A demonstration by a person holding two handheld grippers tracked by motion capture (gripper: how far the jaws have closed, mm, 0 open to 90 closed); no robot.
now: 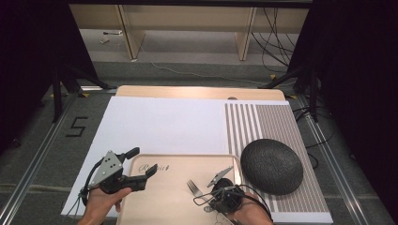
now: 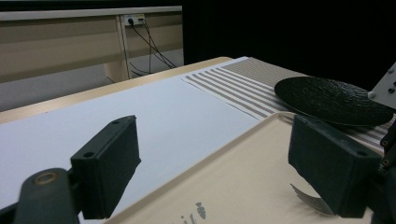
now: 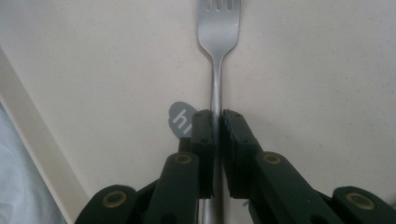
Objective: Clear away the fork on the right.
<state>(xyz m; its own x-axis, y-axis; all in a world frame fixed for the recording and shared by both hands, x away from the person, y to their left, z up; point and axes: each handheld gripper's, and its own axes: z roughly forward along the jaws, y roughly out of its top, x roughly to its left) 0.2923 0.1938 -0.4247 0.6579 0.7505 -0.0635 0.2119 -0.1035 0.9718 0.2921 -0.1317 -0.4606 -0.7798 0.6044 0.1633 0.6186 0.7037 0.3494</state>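
A silver fork [image 1: 194, 188] lies on the beige tray [image 1: 187, 156] at the near edge of the table. In the right gripper view the fork [image 3: 217, 28] runs straight ahead, tines away, over the tray floor [image 3: 327, 70]. My right gripper [image 3: 217, 119] is shut on the fork's handle, jaws pressed to both sides; from above the right gripper [image 1: 210, 198] sits at the tray's near right. My left gripper [image 1: 144, 161] hangs open over the tray's left edge, nothing between its jaws. Through the left gripper [image 2: 219, 163] I see the tray rim [image 2: 224, 144] and the fork tines [image 2: 308, 200].
A black textured plate [image 1: 271, 165] rests on a striped placemat [image 1: 267, 123] right of the tray; the plate [image 2: 331, 100] also appears beyond the left gripper's right jaw. A white sheet [image 1: 164, 124] covers the table's middle and left. Cables and desk legs lie beyond the table.
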